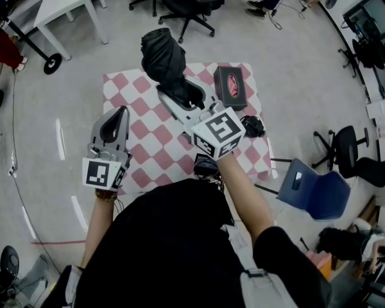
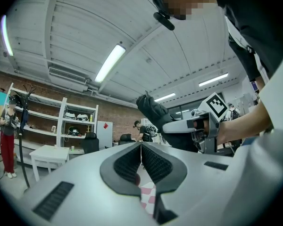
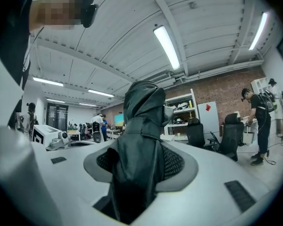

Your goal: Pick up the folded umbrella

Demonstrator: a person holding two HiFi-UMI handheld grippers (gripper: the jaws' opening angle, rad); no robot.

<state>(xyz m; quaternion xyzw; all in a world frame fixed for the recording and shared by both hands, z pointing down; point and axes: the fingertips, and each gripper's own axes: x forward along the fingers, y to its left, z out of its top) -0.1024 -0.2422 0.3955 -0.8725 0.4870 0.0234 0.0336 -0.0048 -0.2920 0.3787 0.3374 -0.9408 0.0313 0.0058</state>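
standing by the table, i'd say the pick-up is as good as done. the right gripper (image 3: 141, 163) has its jaws pressed on the folded umbrella (image 3: 142, 121), gripping the black bundle across its middle. the jaws stand fairly wide, because the folded fabric is bulky. the umbrella stands upright in the grip, with its top end poking above the jaws and the room's ceiling lights behind it, so it looks to be in the air and not resting on anything.

seen from the head camera, the umbrella sits at about 12 o'clock from the person, over the far half of the pink and white checked cloth (image 1: 136, 147). the left gripper (image 1: 120, 113) hangs at roughly 9 o'clock of the right one, well apart from the umbrella. its jaws are pressed together with nothing between them, so it takes no part in the hold.

on the cloth, a dark box (image 1: 230, 86) lies at about 2 o'clock of the cloth's middle. a small black object (image 1: 251, 126) lies near 3 o'clock, and i can't tell what it is.

what seems left is little: keep the grip firm and the umbrella clear of the table. the loose fabric could slip, since the jaws press on soft folds.
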